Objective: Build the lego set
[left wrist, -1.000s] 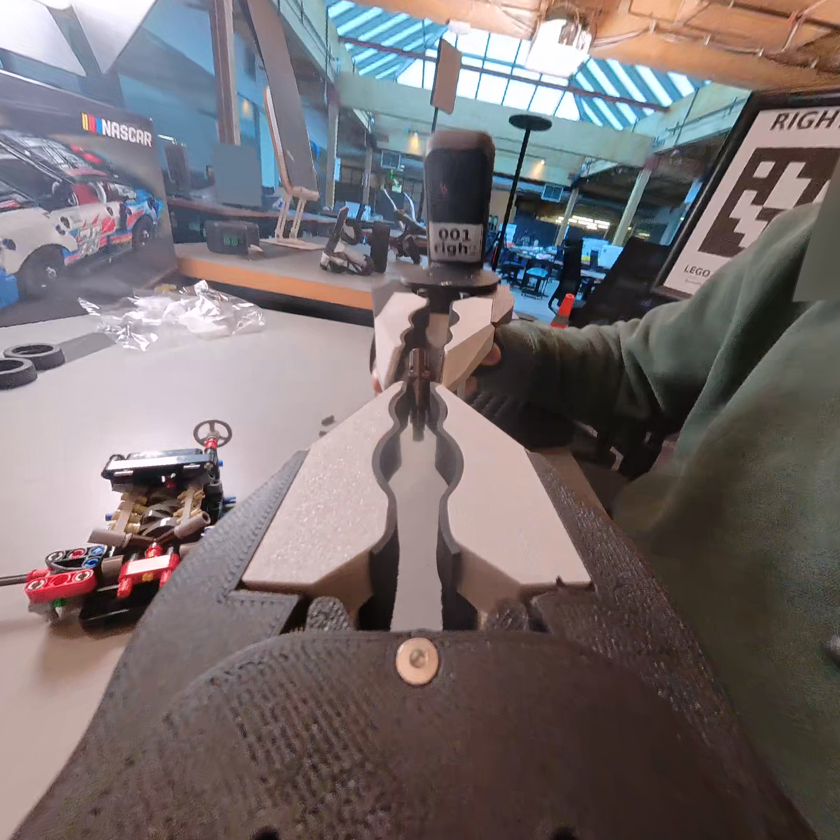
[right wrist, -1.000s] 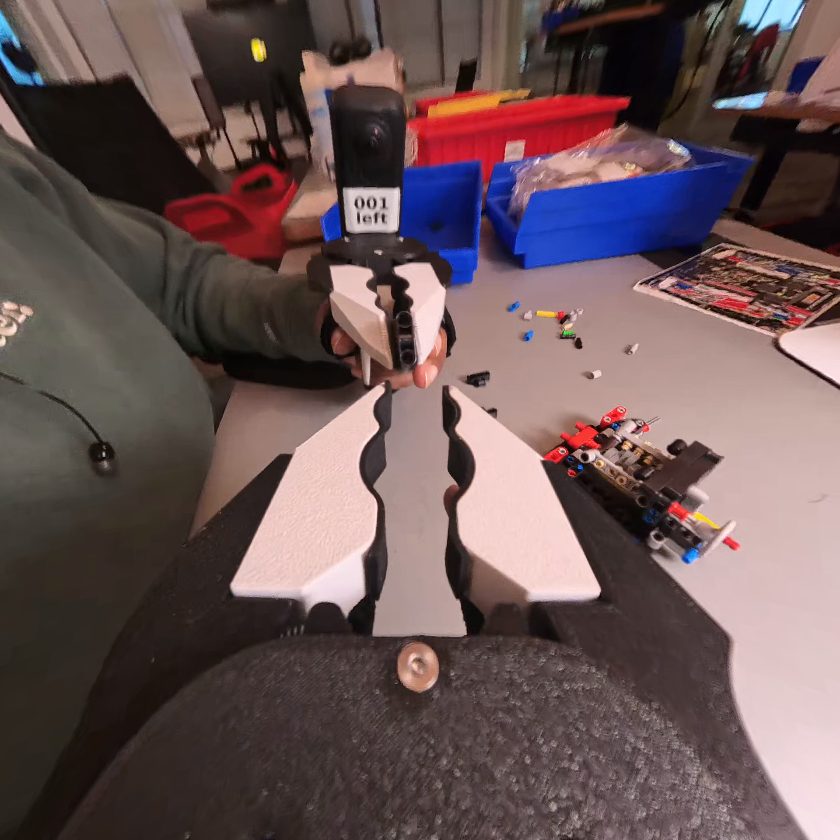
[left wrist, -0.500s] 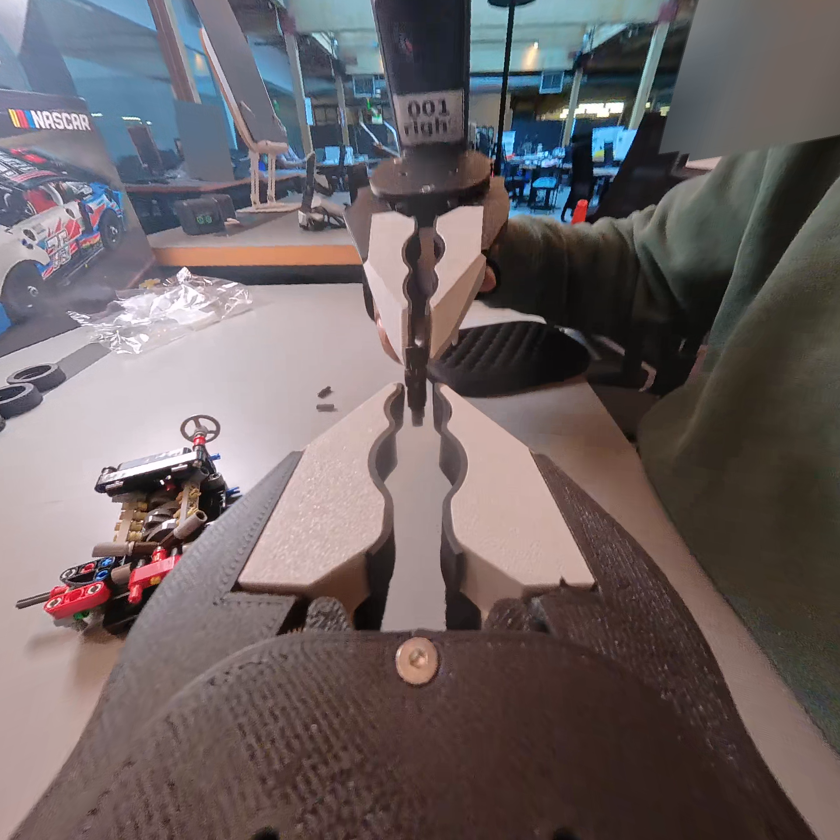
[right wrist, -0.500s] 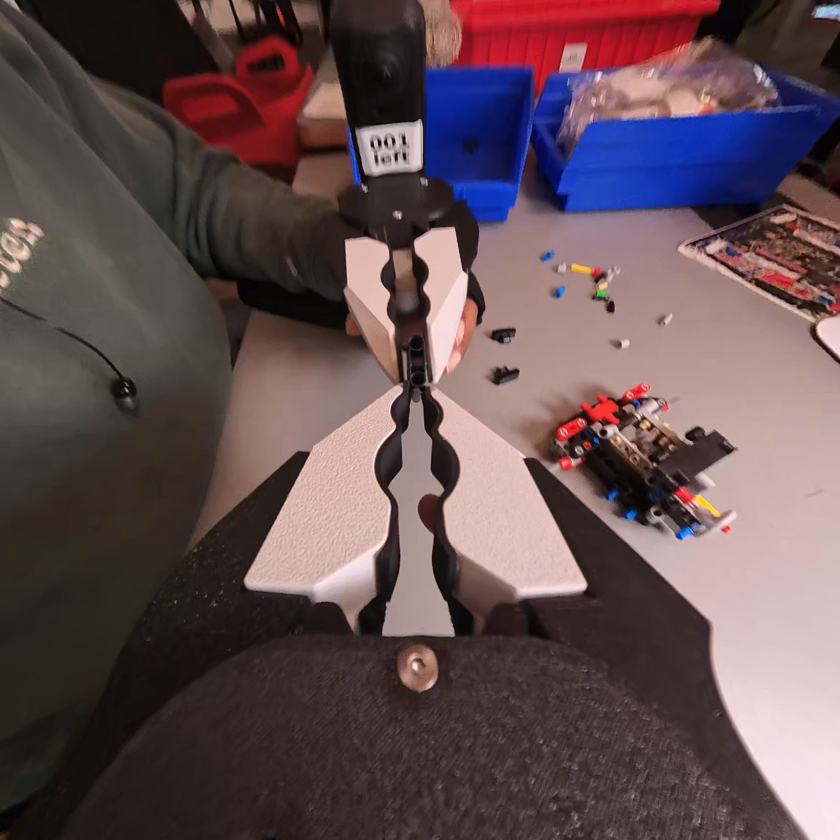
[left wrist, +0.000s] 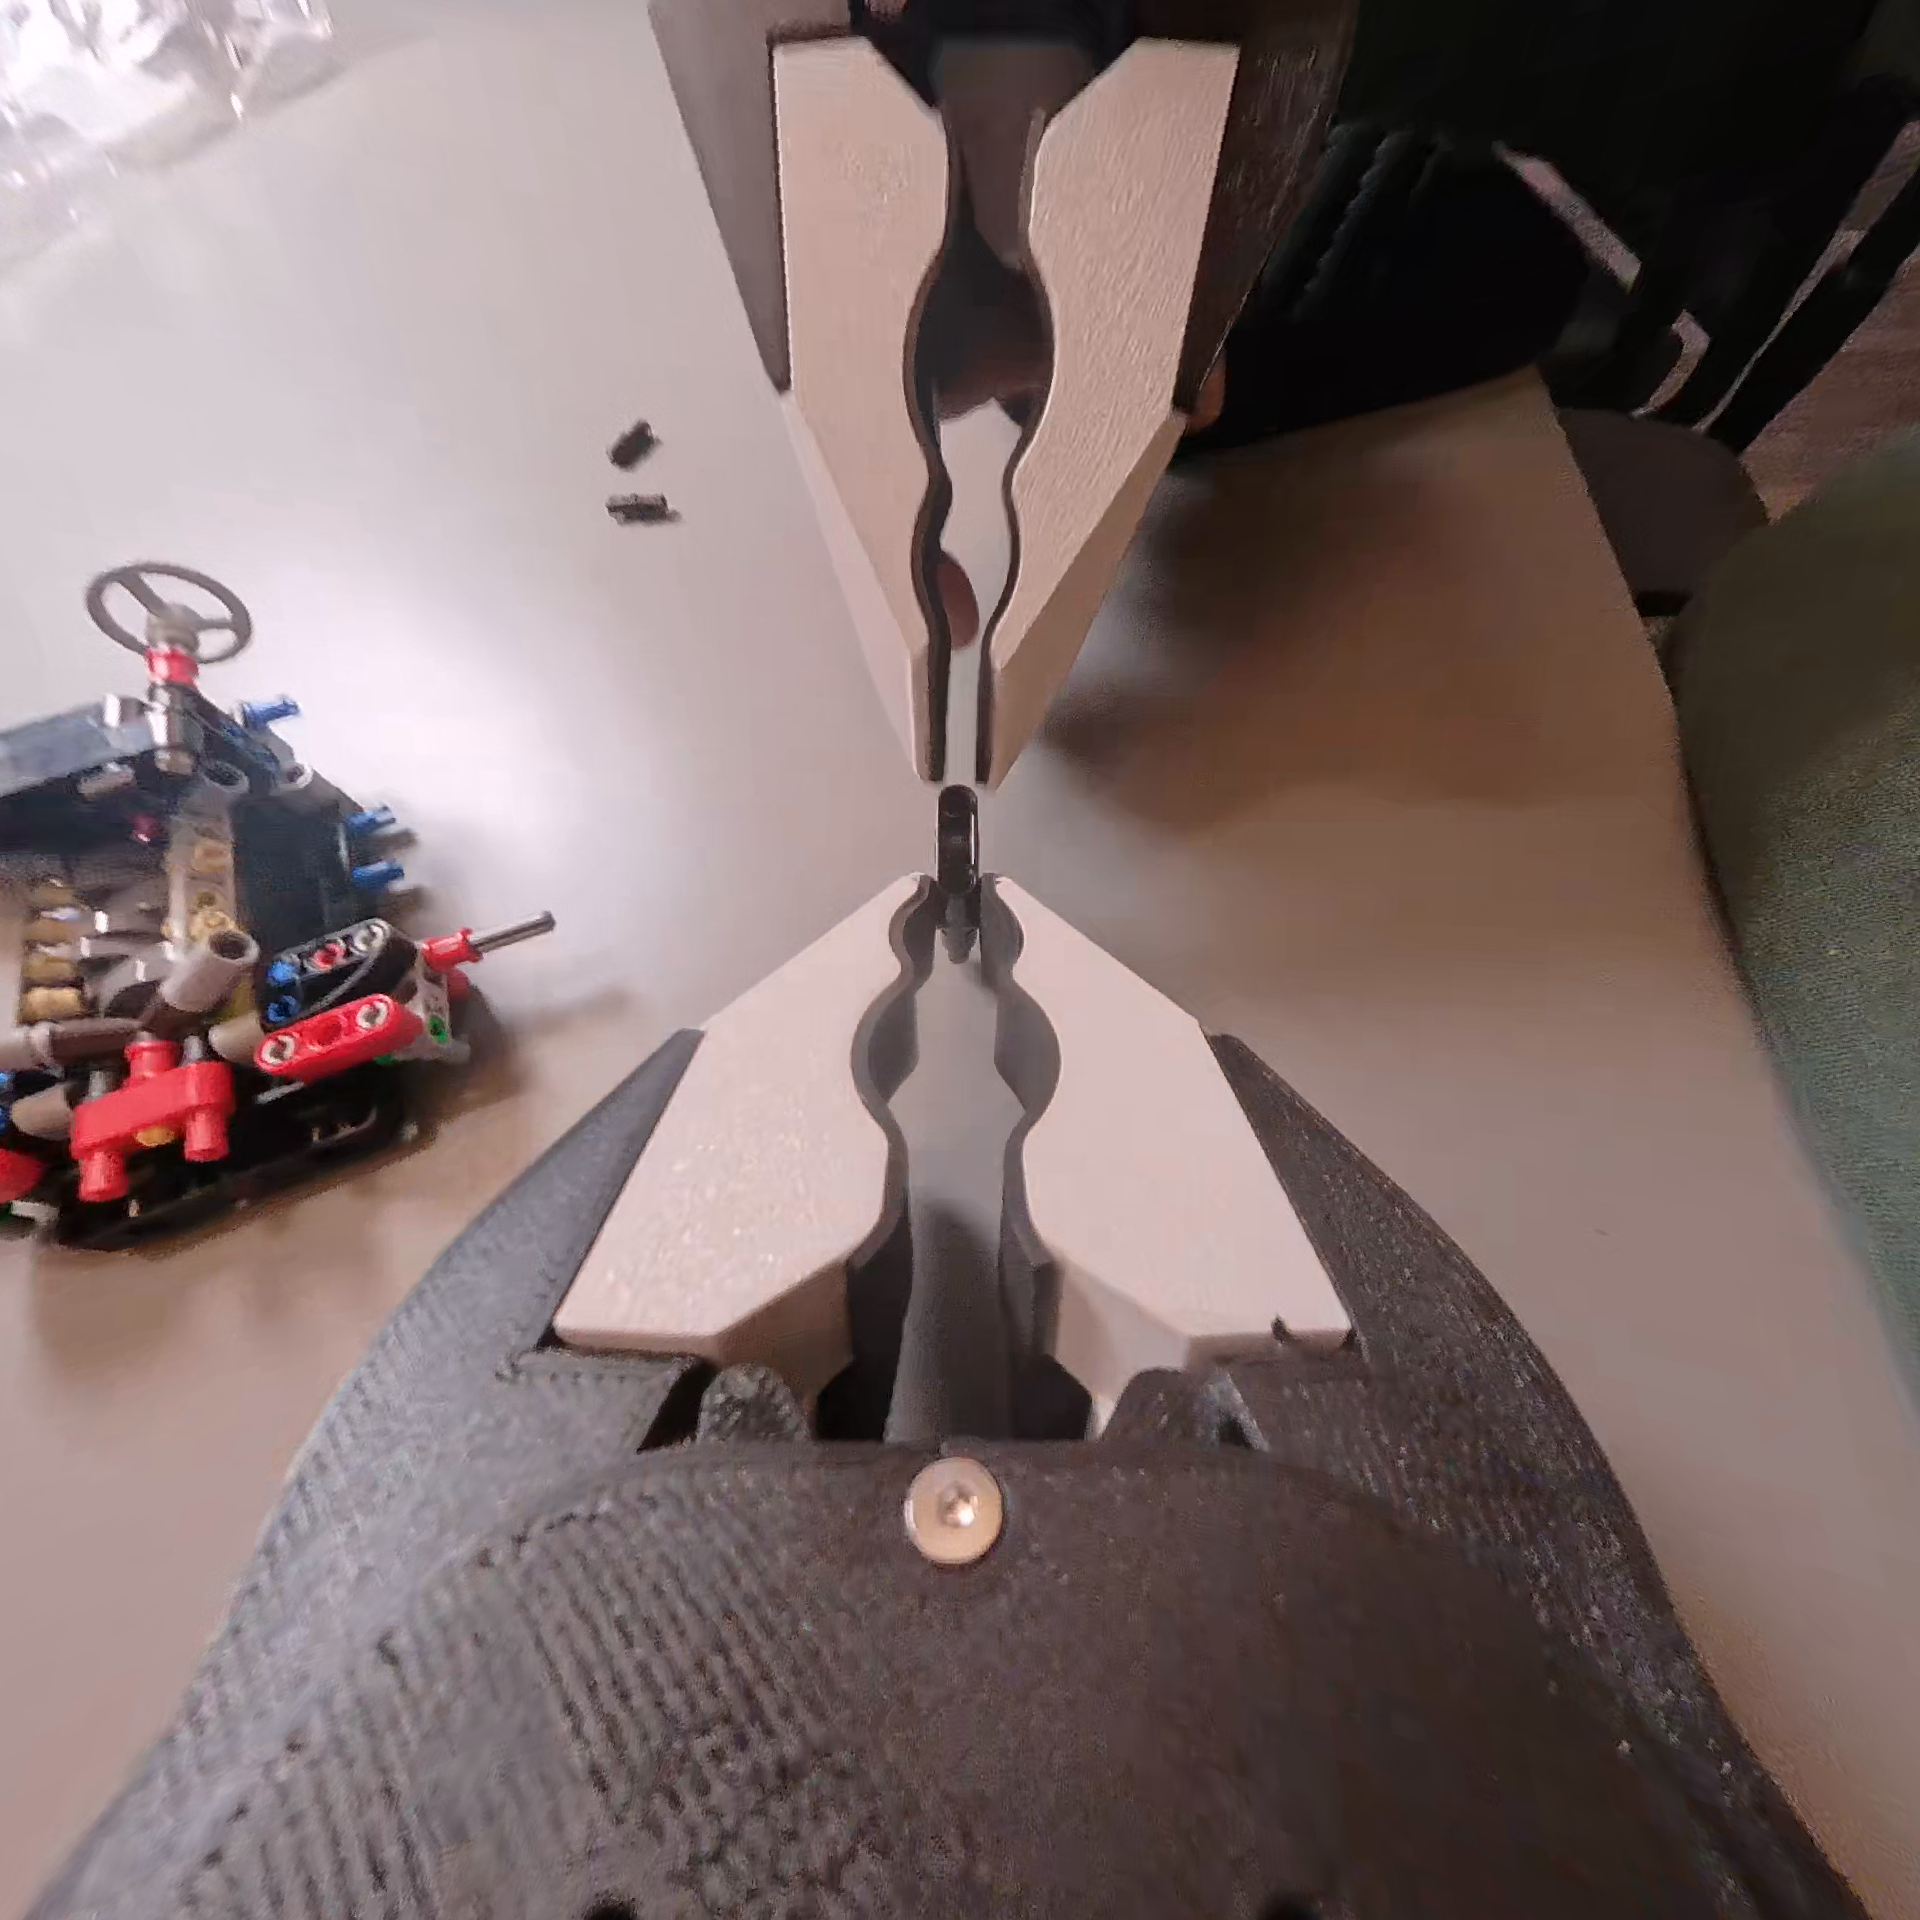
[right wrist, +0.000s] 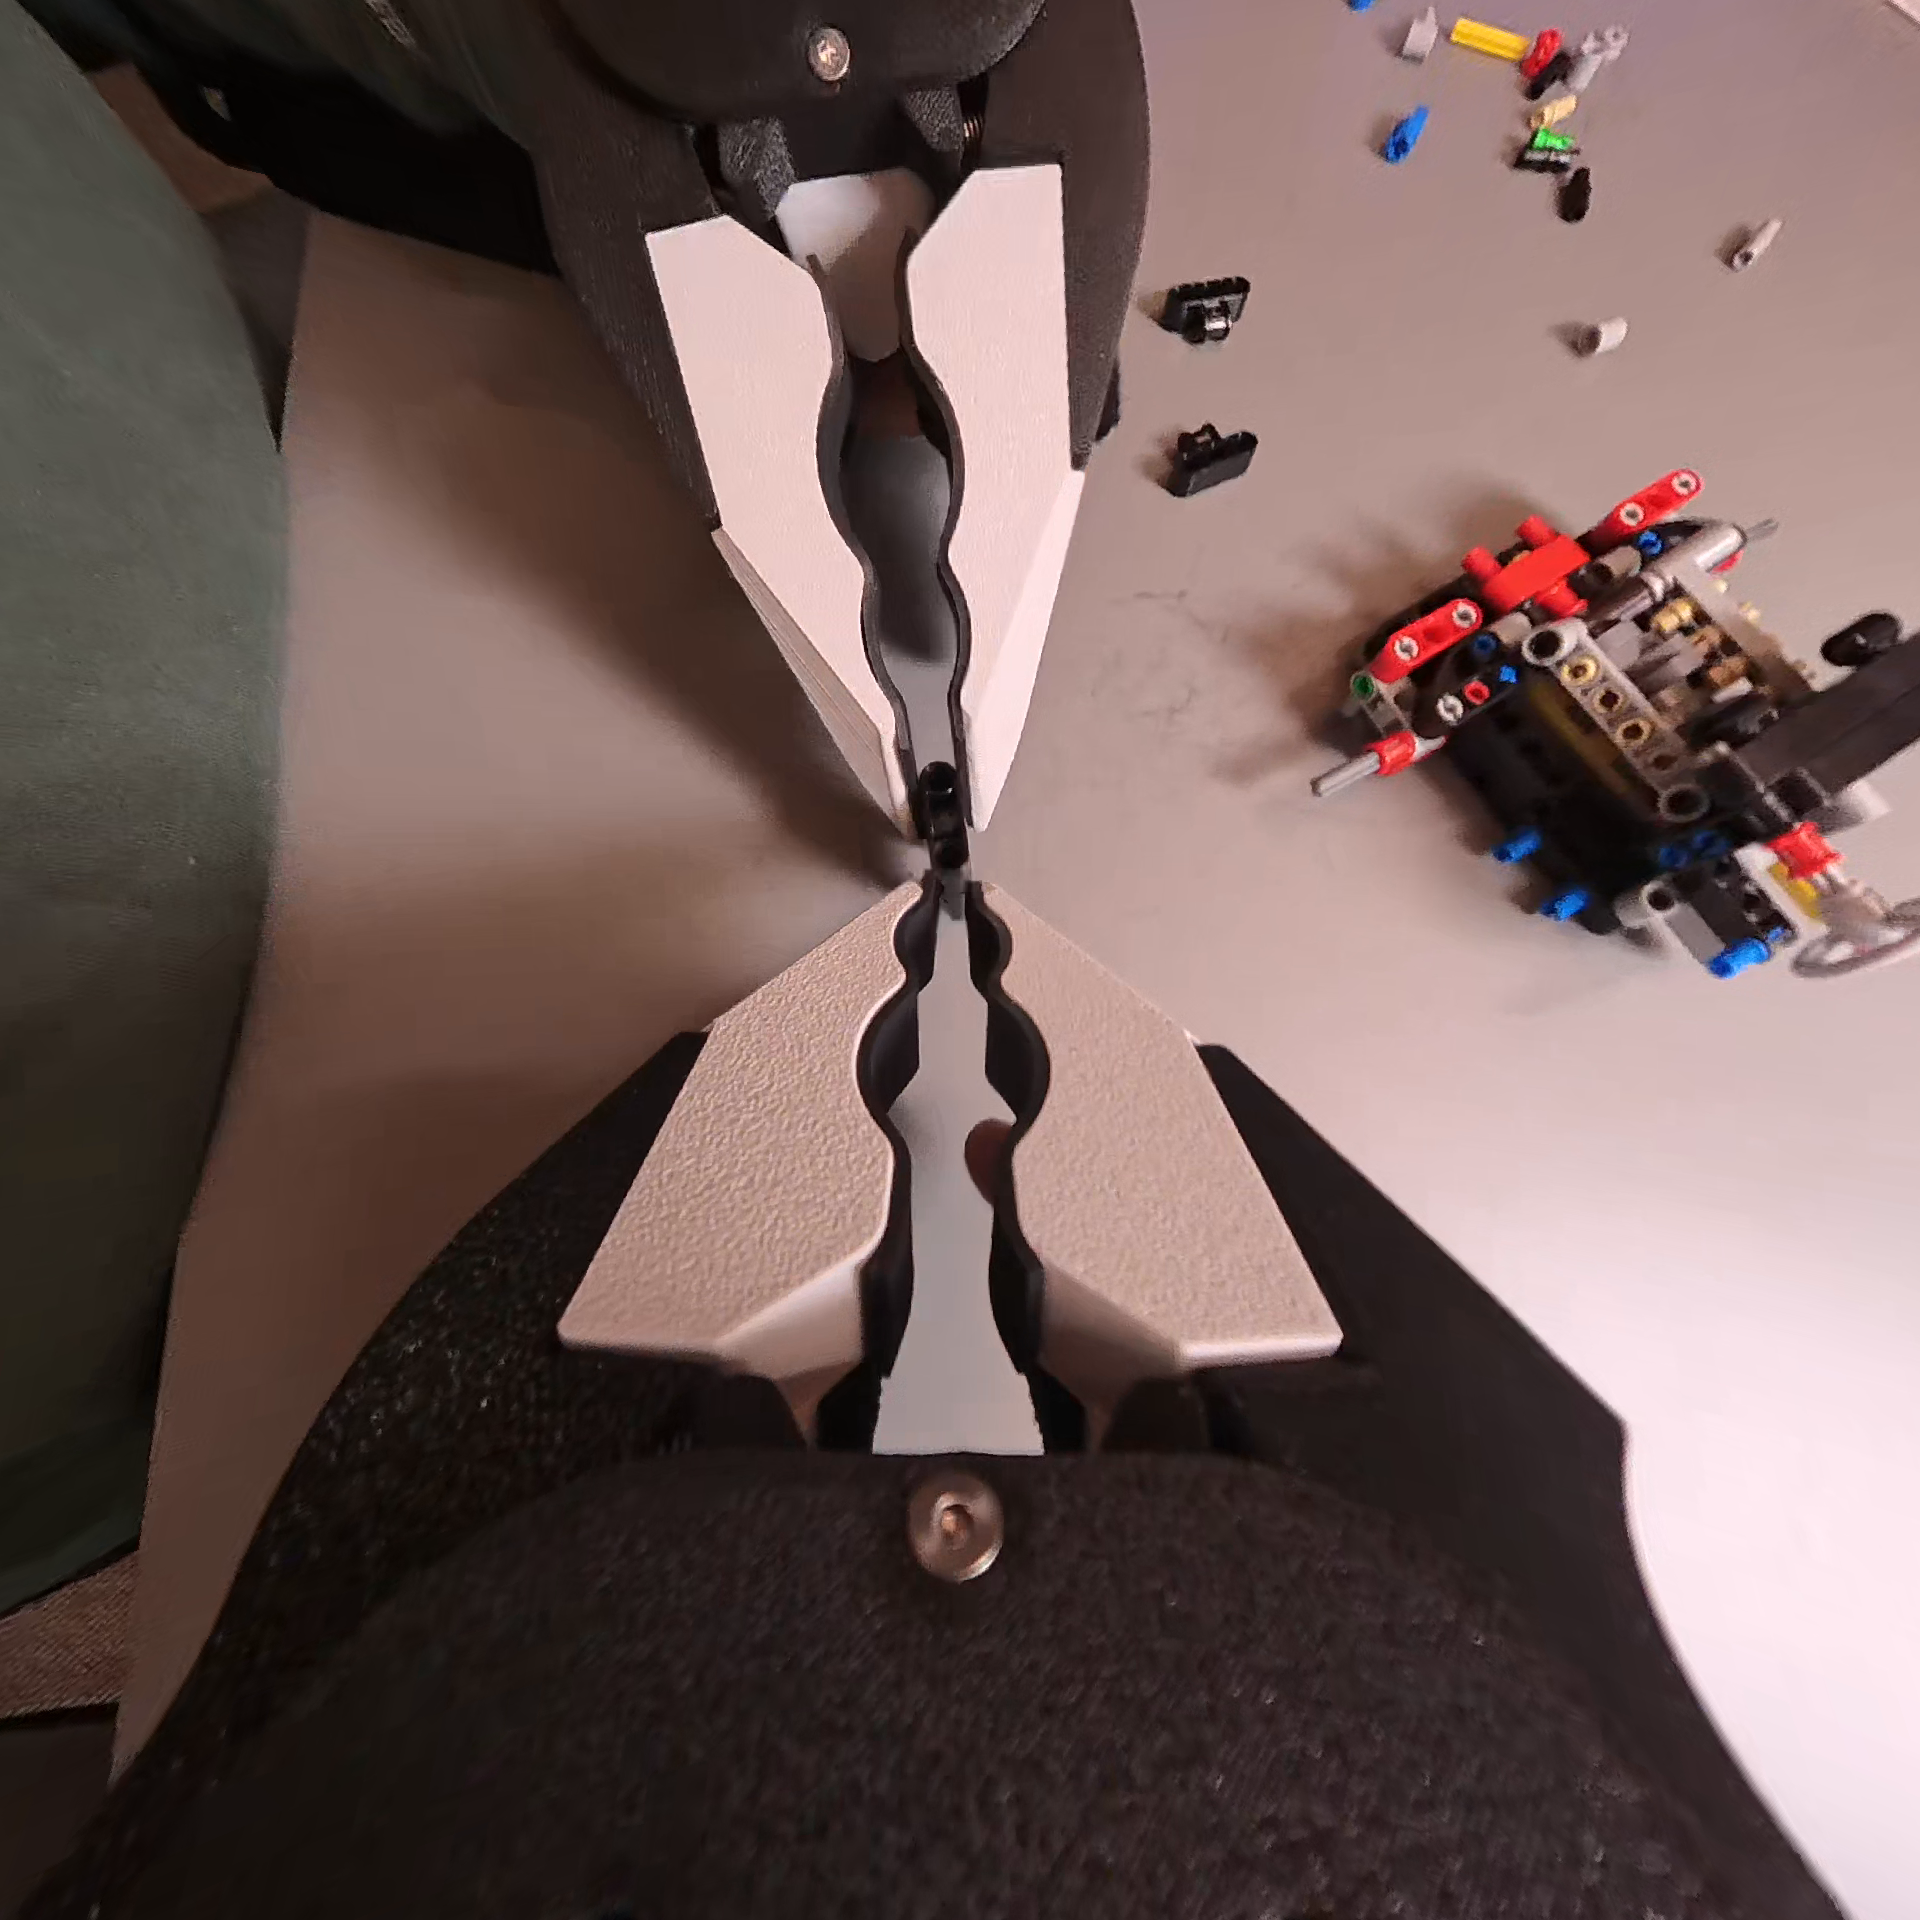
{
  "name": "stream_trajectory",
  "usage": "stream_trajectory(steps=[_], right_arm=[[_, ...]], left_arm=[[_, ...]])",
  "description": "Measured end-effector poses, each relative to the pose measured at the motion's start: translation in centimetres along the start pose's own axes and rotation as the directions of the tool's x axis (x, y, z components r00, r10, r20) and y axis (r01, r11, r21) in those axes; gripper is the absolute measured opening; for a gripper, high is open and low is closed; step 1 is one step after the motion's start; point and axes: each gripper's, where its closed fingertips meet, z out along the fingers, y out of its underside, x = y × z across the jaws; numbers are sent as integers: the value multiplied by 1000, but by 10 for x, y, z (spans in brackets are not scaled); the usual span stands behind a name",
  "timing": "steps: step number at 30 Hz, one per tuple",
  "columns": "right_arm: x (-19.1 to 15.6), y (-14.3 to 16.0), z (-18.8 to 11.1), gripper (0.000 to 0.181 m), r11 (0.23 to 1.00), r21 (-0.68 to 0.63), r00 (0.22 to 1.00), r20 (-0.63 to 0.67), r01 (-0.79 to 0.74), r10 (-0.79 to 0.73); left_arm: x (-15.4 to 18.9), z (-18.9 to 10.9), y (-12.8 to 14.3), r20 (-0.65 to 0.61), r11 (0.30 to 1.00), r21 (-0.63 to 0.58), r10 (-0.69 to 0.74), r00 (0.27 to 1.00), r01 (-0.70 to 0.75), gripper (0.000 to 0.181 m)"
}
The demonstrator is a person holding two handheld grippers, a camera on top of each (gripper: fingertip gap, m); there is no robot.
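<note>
Left gripper (left wrist: 956,883) fingers are narrow, clamping a black lego pin piece (left wrist: 957,844) above the table (left wrist: 1351,831). Right gripper (right wrist: 948,888), tip to tip, is narrowly parted. The partly built lego car (right wrist: 1621,717) lies apart.

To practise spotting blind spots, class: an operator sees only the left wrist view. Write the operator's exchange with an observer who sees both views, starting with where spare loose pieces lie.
Operator: I see only two small black pieces lying loose. Any other spare parts?
Observer: Yes. The right wrist view shows a cluster of coloured pieces on the table, beyond the lego car.
Operator: Anything nearer the car?
Observer: Two small grey pieces lie apart, between that cluster and the car.
</note>
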Motion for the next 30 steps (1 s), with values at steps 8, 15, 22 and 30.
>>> stream_trajectory(steps=[8, 15, 22, 30], right_arm=[[91, 56, -88, 16, 989, -29, 931, -343, -145, 127], [117, 108, -94, 17, 962, -71, 899, -378, -265, 219], [123, 110, -82, 5, 962, -147, 906, -392, -232, 159], [80, 40, -79, 2, 1000, 0, 938, -345, 22, -20]], left_arm=[[-2, 4, 3, -3, 999, -19, -37, 999, 37, 6], [-1, 4, 4, 0, 999, -25, -30, 1000, 30, 14], [-1, -1, -4, -22, 997, 24, -67, 997, 68, 19], [-20, -27, -38, -93, 914, 246, -307, 947, 321, 19]])
